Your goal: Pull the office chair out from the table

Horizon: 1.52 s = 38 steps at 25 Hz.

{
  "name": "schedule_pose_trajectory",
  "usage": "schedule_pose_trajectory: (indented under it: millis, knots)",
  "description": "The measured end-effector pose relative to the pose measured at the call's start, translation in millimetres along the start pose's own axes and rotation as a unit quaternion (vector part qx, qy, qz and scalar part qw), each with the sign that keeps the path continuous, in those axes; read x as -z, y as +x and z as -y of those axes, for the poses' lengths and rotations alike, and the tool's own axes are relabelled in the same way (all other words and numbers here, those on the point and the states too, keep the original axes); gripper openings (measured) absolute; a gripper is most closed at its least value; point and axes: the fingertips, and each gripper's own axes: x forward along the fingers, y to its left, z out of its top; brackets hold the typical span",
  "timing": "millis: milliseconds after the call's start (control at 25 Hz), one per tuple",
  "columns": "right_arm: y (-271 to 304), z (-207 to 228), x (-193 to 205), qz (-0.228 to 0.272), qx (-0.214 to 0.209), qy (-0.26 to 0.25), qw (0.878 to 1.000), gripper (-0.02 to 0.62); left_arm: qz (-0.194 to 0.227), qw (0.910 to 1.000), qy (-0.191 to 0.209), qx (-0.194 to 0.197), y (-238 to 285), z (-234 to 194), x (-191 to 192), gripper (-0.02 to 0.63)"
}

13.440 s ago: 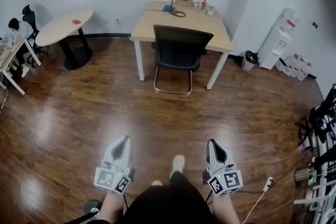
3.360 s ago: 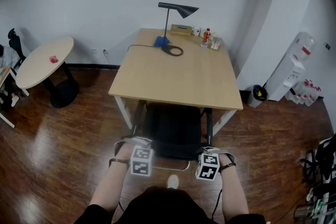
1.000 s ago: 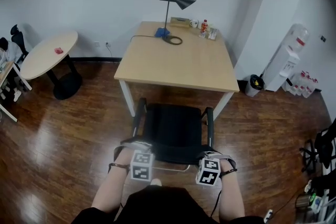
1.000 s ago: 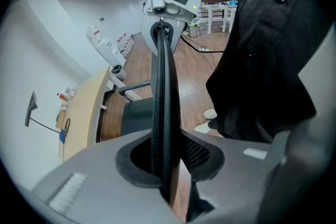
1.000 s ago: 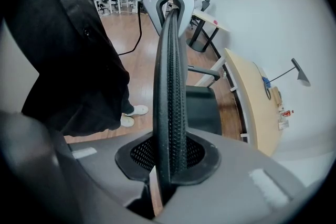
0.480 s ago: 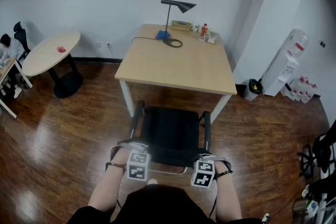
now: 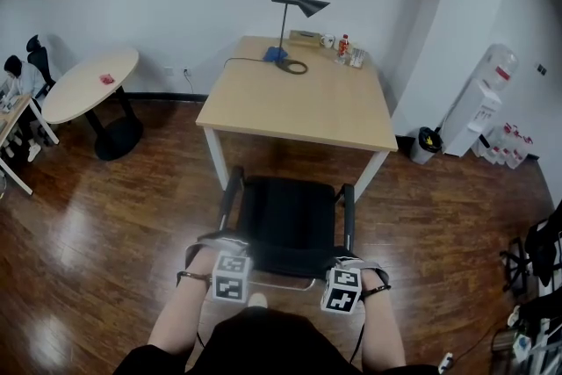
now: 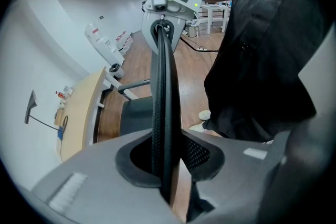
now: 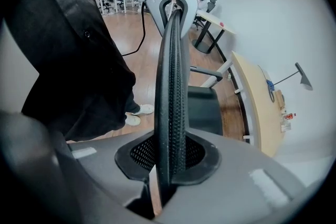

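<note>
While we look down from the head view, the wooden floor (image 7: 105, 215) fills most of the frame, with the table (image 7: 299, 101) standing on it toward the wall. The office chair (image 7: 290, 228) stands just at the table's near edge, its seat (image 7: 285, 202) facing the table and its back toward us. Its backrest (image 8: 160, 86) runs left to right across that view, from one tool to the other.

Only the head view shows the whole seat and both armrests (image 7: 230, 198); the base is mostly hidden under the seat, and our own body cuts off the bottom. The gripper views show what the marker cubes (image 7: 229, 277) cover there. The left tool (image 8: 167, 157) is clamped on the backrest's rim, seen edge-on as a thin dark band, and the right tool (image 9: 170, 157) is clamped on it likewise. Beside the lamp (image 7: 294, 22), the things at the table's far edge are too small to name.
</note>
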Motion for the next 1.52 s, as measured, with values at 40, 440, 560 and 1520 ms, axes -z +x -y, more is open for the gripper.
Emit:
schedule_pose_trajectory:
  millis: [40,440,560,1520]
  knots:
    - [-1.0,-2.7,-0.3,0.0,-0.002,0.001,1.0,0.077,0.0,1.0,0.0,0.001,-1.1,2.7,-0.5,0.087]
    - [-7.6,-29.6,0.9,0.003,-0.003,-0.005,1.0,0.08,-0.005,1.0,-0.007,0.003,-6.4,30.7,-6.8,0.089]
    - [-11.0,-37.3,2.6,0.001,-0.003,-0.012,1.0,0.08,-0.004,1.0,-0.008,0.002,-7.7,38.2,-10.8,0.088]
    - [-45.3,-64.1,-10.0,0.056,0.125,-0.003,0.991,0.153,0.044,0.9902,-0.019,-0.132,-43.5,63.3,-27.2,0.167]
